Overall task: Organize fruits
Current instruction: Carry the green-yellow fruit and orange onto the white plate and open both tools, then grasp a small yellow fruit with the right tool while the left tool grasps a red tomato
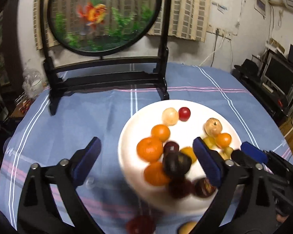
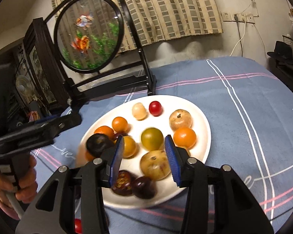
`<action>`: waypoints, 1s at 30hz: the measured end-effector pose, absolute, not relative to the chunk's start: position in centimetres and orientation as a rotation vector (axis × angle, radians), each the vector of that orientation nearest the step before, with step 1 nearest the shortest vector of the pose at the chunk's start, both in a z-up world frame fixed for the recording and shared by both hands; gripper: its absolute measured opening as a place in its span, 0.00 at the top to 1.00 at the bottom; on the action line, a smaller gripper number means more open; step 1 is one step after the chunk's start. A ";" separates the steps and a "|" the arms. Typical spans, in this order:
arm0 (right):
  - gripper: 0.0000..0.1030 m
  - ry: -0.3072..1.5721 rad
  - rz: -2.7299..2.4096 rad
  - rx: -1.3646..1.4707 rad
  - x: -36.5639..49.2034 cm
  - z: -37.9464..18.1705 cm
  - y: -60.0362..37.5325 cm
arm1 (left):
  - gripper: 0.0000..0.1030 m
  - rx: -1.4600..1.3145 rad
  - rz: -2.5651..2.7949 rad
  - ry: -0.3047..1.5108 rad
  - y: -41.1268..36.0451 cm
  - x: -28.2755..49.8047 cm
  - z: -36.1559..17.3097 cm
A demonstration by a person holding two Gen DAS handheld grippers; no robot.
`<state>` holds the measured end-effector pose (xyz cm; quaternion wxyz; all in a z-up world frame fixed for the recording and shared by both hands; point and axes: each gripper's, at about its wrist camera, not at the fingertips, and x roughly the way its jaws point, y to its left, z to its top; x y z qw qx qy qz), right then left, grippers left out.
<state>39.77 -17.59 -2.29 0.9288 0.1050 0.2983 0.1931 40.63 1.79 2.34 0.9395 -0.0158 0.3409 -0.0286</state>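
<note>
— Nearest first, from the left wrist?
— Left gripper (image 1: 146, 140) spread wide over the near-left rim of the white plate (image 1: 130, 128). Dark plum (image 1: 176, 164) between the fingers, close to the right-hand one, pressed by neither. Blurred, so cannot tell whether resting on the plate or not.

— And from the right wrist?
— Right gripper (image 2: 144, 138) parted only narrowly, above the plate's near half. Tan fruit (image 2: 155, 164) low between the pads, clear of the left pad, not squeezed. Green fruit (image 2: 152, 141) just past the tips.

— Anything shown in one view alone?
— Right wrist: a hand (image 2: 13, 179) wrapped round the left gripper's handle, off the plate's left side, and the plum sitting at the plate's left edge. Left wrist: a yellow fruit (image 1: 187, 228) on the blue tablecloth (image 1: 68, 120), nearer than the plate, beside a blurred red fruit (image 1: 140, 226).

— Farther out?
— Oranges (image 1: 160, 132) mid-plate, a small red one (image 1: 184, 113) at the far rim. Beyond the plate, a round goldfish screen (image 1: 105, 15) on a black stand.
</note>
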 end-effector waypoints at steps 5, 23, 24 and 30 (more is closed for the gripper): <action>0.49 0.639 0.455 0.156 36.4 -2.3 -16.4 | 0.02 -0.063 -0.048 0.732 3.0 35.1 1.3; 0.41 0.852 0.647 -0.229 27.0 -7.5 -10.1 | 0.02 -0.096 0.070 0.788 5.6 30.1 -3.1; 0.41 0.860 0.639 -0.233 27.0 -7.7 -10.1 | 0.02 -0.094 0.070 0.786 5.5 30.0 -3.0; 0.41 0.881 0.622 -0.242 27.4 -8.1 -10.1 | 0.02 -0.086 0.062 0.769 5.4 29.5 -2.6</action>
